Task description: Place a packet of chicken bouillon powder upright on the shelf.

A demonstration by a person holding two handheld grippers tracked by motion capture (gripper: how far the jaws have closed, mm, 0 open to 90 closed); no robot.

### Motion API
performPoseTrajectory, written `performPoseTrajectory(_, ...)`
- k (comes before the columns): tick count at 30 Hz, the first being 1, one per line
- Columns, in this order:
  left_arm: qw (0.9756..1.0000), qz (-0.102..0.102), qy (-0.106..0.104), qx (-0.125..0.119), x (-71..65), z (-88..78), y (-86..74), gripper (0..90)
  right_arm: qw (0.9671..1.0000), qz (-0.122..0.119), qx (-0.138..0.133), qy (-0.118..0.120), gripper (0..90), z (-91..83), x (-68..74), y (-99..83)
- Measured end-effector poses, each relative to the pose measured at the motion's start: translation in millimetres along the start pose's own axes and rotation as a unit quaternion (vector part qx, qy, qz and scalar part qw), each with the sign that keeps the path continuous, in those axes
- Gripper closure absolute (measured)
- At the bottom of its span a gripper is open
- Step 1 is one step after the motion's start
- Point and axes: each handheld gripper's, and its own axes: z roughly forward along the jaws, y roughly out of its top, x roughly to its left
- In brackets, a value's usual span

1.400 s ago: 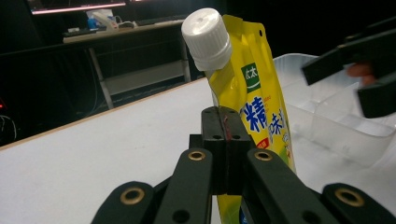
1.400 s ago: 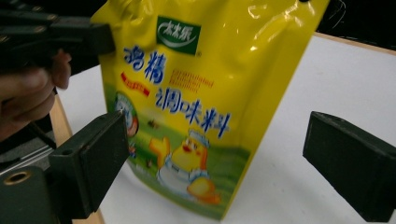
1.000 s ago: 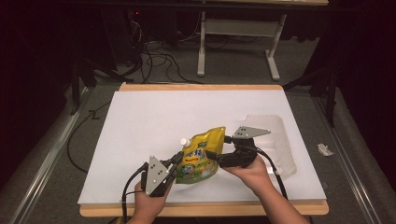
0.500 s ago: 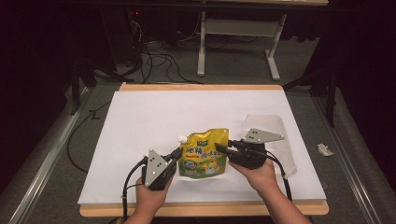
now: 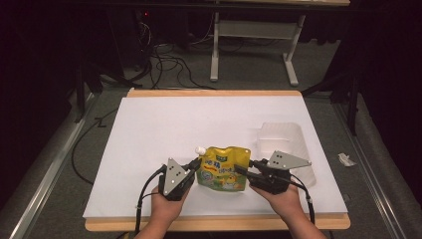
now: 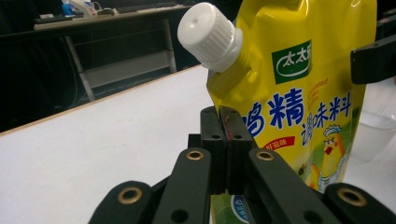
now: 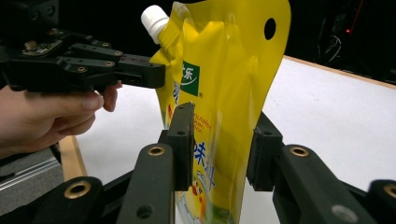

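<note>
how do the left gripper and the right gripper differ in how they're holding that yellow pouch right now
The left gripper has its jaws pinched flat on the thin side edge of the yellow pouch, just below the white cap; the right gripper has its jaws set wider, straddling the pouch's thicker opposite side. The left jaws show no gap; the right jaws, which have just been closing, show a gap beside the pouch. Both hold it upright over the white table.

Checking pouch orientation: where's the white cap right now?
High view: the white screw cap sits at the yellow seasoning pouch's top-left corner, just above the left tool, which pinches the pouch edge below it, near the white table's front.
</note>
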Motion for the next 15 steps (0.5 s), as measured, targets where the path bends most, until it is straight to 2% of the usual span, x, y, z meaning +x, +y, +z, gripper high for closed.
performPoseTrajectory(6,1.0,-0.006,-0.007,-0.001,-0.6,-2.0,-0.3,87.5,0.9999,-0.004,0.002,0.012,63.8,-0.3,-0.8,-3.3)
performPoseTrajectory(7,0.9999,-0.006,-0.009,-0.001,-0.7,-2.2,-0.3,86.9,0.9997,-0.002,0.015,0.021,63.6,3.0,-1.5,-4.5)
performPoseTrajectory(11,0.9999,-0.008,-0.009,0.0,-0.6,-2.1,-0.2,85.2,0.9989,0.002,0.043,0.019,61.3,11.0,1.5,-6.4)
performPoseTrajectory(12,0.9999,-0.008,-0.009,0.002,-0.4,-2.2,-0.3,85.2,0.9989,0.002,0.043,0.019,61.3,11.0,1.5,-6.4)
performPoseTrajectory(15,0.9999,-0.01,-0.012,0.008,1.3,-2.6,-1.9,83.8,0.9978,-0.015,0.064,0.009,61.8,19.5,8.0,-8.9)
